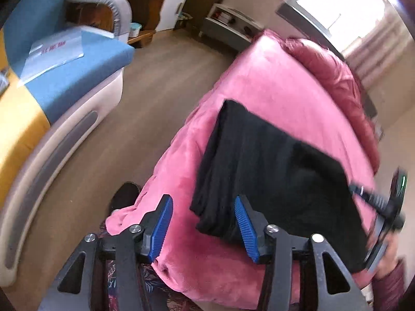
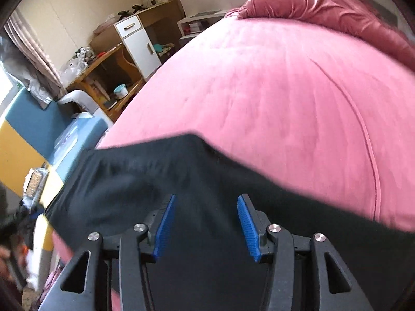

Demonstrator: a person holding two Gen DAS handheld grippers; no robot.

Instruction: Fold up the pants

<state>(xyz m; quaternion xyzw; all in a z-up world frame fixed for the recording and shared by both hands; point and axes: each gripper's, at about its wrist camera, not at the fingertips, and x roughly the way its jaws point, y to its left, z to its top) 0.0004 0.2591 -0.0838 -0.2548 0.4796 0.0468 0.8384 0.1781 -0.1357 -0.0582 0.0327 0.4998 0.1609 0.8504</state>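
The black pants point(image 1: 269, 171) lie folded into a rough rectangle on the pink bed cover point(image 1: 272, 83). My left gripper point(image 1: 203, 204) is open and empty above the bed's near edge, its right pad beside the pants' near corner. The right gripper point(image 1: 384, 207) shows at the pants' right edge in the left wrist view. In the right wrist view the right gripper point(image 2: 206, 204) is open just above the pants point(image 2: 181, 181), nothing between its blue pads. The pink cover point(image 2: 272, 90) stretches beyond.
A blue and yellow sofa point(image 1: 52, 83) stands left of the bed across a strip of brown floor point(image 1: 145, 108). A dark pink duvet point(image 1: 334, 72) is bunched at the bed's far end. A wooden desk and white cabinet point(image 2: 137, 46) stand at the back.
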